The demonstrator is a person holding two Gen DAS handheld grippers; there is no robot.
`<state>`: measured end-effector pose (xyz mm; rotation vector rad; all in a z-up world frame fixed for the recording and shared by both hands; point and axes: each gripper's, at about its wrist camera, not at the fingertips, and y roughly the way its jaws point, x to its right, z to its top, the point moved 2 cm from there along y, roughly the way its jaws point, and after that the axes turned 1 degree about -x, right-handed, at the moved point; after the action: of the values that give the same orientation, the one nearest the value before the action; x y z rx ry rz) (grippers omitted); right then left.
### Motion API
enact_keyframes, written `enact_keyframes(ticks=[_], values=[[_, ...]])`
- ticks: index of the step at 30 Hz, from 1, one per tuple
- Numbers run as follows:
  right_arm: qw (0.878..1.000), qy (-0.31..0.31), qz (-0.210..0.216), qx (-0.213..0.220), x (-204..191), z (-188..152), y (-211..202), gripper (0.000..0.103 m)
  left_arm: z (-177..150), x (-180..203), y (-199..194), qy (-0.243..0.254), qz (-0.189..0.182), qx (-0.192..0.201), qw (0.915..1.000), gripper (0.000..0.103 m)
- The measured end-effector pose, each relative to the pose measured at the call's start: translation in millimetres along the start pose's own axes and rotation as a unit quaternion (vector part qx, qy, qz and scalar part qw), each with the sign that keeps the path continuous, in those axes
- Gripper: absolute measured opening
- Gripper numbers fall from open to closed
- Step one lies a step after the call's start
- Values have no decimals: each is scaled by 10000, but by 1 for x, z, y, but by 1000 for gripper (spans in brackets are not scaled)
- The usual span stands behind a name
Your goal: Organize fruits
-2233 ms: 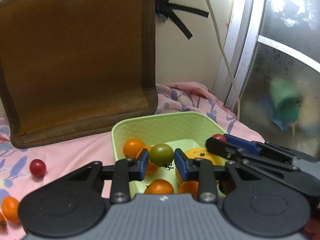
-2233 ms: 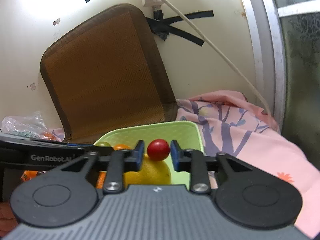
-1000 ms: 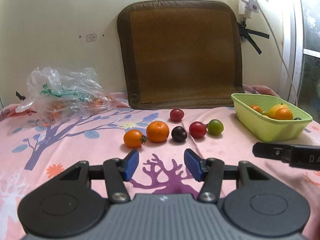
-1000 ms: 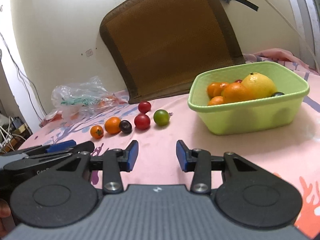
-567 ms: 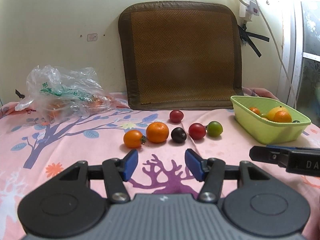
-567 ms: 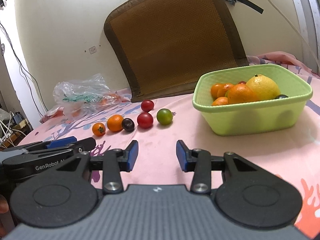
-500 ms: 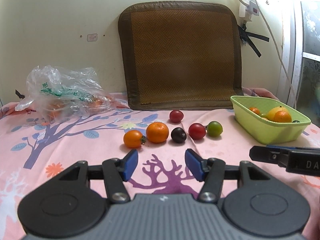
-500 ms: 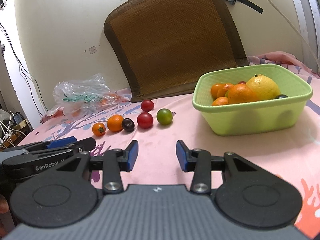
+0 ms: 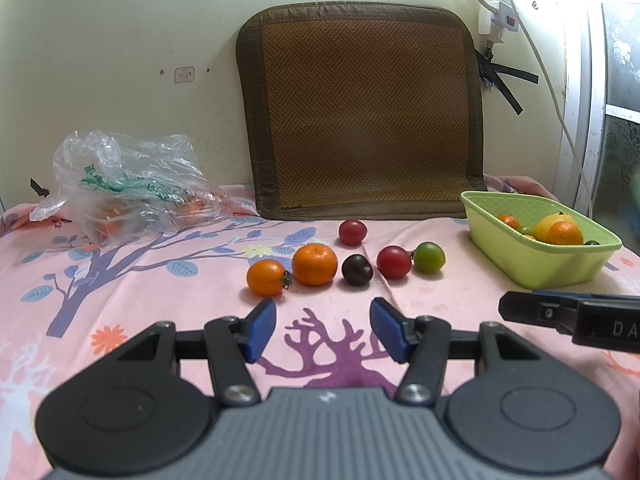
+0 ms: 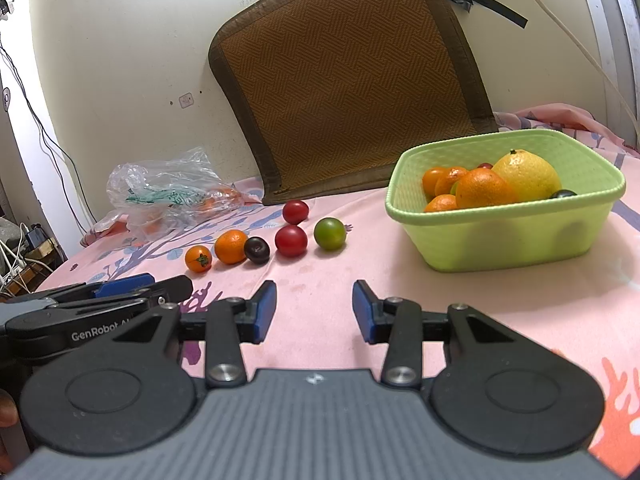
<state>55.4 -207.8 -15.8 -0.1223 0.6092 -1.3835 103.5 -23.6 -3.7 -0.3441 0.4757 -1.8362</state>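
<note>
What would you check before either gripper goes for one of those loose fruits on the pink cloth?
1. Left gripper empty, jaws apart: ok.
2. Right gripper empty, jaws apart: ok.
3. Loose fruits in plain sight: ok. Six lie on the cloth, from the orange tomato to the green tomato.
4. Gaps for fingers: not ok for all; the orange tomato looks pressed against the mandarin, and the red tomato against the green one.
5. Room in the green basket: ok; its right side looks free beyond the lemon.
6. Whether fruit remains in the plastic bag: cannot tell.
</note>
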Motion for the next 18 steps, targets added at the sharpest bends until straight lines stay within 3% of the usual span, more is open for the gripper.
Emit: enact_keyframes(ticks=[18], values=[[10000,3,-1,7,0,0,-1,45,0,-1,1,-16,-13,-10,10000,53]])
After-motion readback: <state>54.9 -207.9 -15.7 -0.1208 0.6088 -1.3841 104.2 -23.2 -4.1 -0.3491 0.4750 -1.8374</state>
